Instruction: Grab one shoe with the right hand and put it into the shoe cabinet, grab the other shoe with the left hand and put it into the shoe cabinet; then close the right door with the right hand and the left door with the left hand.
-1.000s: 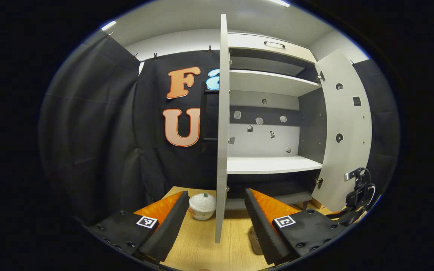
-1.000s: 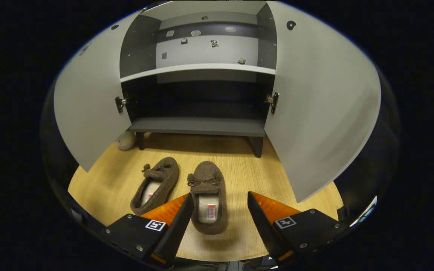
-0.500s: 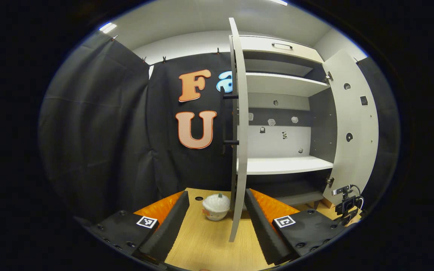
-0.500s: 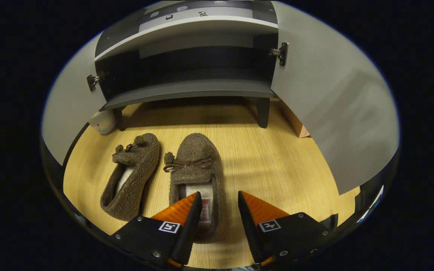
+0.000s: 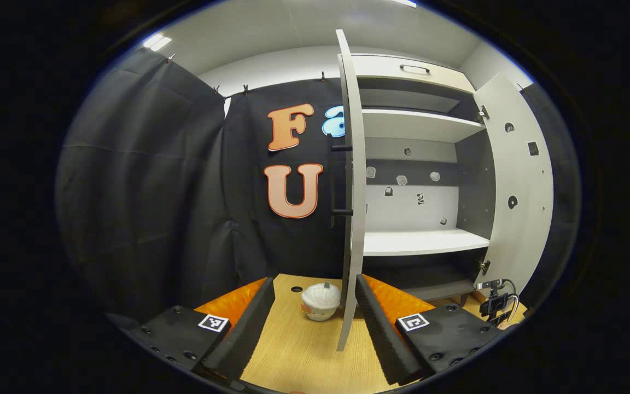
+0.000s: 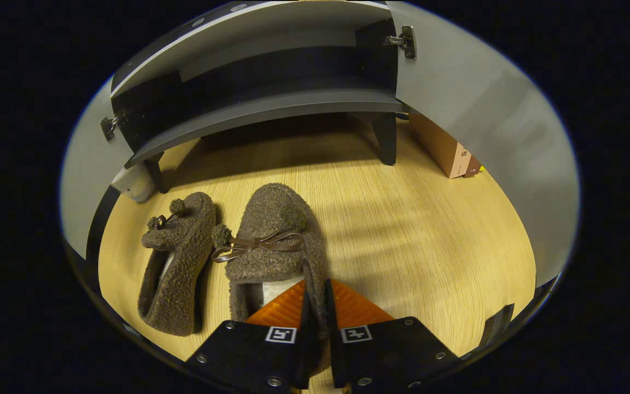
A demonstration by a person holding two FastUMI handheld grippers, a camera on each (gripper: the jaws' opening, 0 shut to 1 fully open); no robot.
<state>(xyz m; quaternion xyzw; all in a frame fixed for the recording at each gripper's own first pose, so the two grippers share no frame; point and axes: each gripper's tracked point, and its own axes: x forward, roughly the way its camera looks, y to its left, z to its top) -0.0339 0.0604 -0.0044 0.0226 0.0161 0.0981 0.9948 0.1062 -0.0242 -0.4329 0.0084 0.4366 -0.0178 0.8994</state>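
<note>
I can't see the heel of the right shoe point(image 6: 279, 241), because my right gripper point(image 6: 315, 306) sits over it, with one finger inside the shoe and one outside. The side wall is hidden where the fingers pinch it. The left door point(image 5: 351, 191) faces me edge-on, so it hides part of the shoe cabinet point(image 5: 419, 180) behind it. It also covers one side of the little white pumpkin point(image 5: 320, 300). Far off, low on the right, I spot a small dark thing point(image 5: 494, 302), maybe the other gripper's camera, too tiny to tell. The brown box point(image 6: 443, 150) is partly behind the right door point(image 6: 479, 126).
</note>
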